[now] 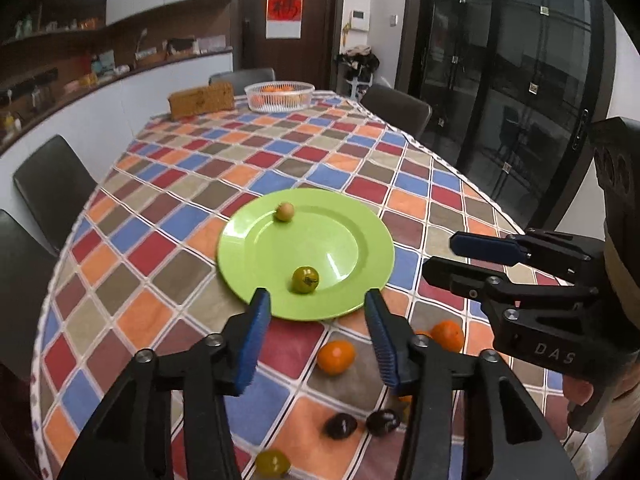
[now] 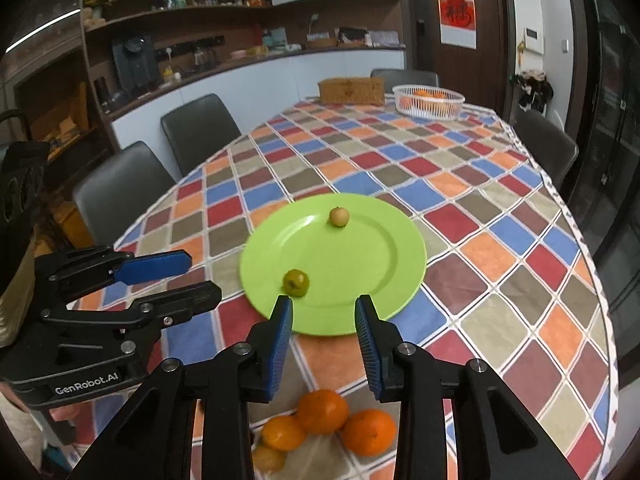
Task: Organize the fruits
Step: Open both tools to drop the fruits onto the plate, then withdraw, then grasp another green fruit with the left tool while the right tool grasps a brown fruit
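Observation:
A green plate (image 1: 352,236) (image 2: 372,264) lies on the checkered tablecloth. On it sit a green tomato (image 1: 305,279) (image 2: 296,282) near the front rim and a small pale fruit (image 1: 284,212) (image 2: 339,216) at the back. My left gripper (image 1: 318,308) is open and empty, just above the plate's near rim. My right gripper (image 2: 323,312) is open and empty beside it. Loose on the cloth below are oranges (image 1: 336,356) (image 2: 322,411), two dark fruits (image 1: 340,426) and a yellow-green tomato (image 1: 273,463).
A white basket (image 1: 279,96) (image 2: 428,101) holding oranges and a brown woven box (image 1: 201,99) (image 2: 352,91) stand at the table's far end. Dark chairs (image 1: 52,184) (image 2: 198,132) line the sides. The table edge curves along the right.

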